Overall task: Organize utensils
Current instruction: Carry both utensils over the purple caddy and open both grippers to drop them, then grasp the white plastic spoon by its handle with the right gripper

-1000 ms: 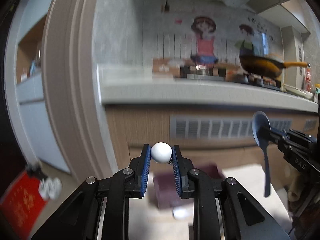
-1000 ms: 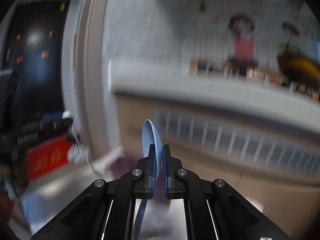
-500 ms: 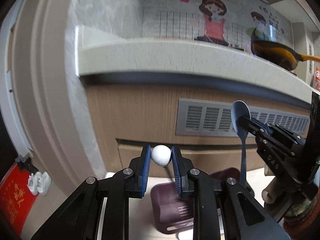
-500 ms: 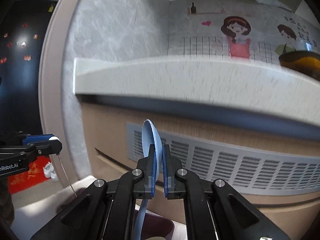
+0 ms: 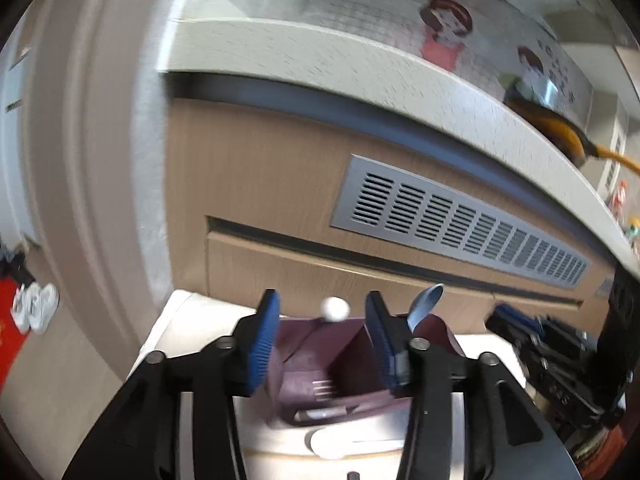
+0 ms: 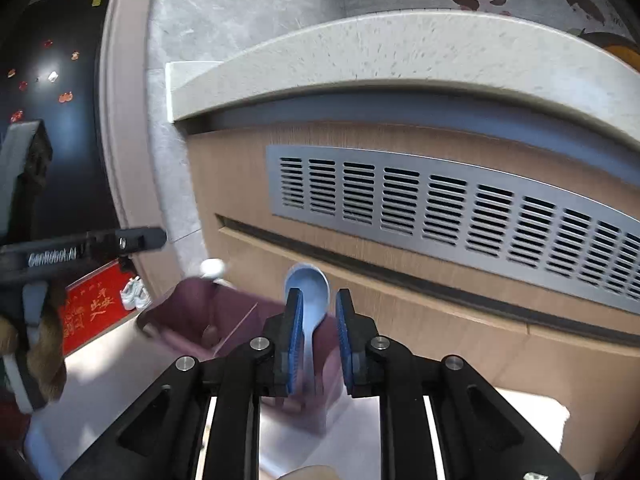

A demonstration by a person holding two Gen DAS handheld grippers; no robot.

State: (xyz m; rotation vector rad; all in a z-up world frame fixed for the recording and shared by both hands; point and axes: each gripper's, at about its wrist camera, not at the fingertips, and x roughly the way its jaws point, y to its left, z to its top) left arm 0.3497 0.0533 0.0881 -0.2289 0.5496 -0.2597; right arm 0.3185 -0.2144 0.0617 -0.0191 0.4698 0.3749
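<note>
Kitchen counter front with metal vent [image 6: 460,204] behind; white table [image 5: 188,320] below. Step: dropping utensils into purple holder [image 6: 192,320]. Left gripper [image 5: 320,340] jaws just opened wide, white-ball utensil [image 5: 335,309] free between them, over holder. Right gripper [image 6: 316,336] jaws just parted, blue spoon [image 6: 308,292] loose between pads, standing in holder. Next: withdraw both upward, clear of handles.

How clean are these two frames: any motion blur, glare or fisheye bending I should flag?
Left wrist: motion-smeared throughout, the holder and white-tipped utensil soft, the counter edge bowed, the corners black. Right wrist: sharper, with the vent crisp, but the spoon and holder are slightly smeared; bright washed-out patch lower right.
</note>
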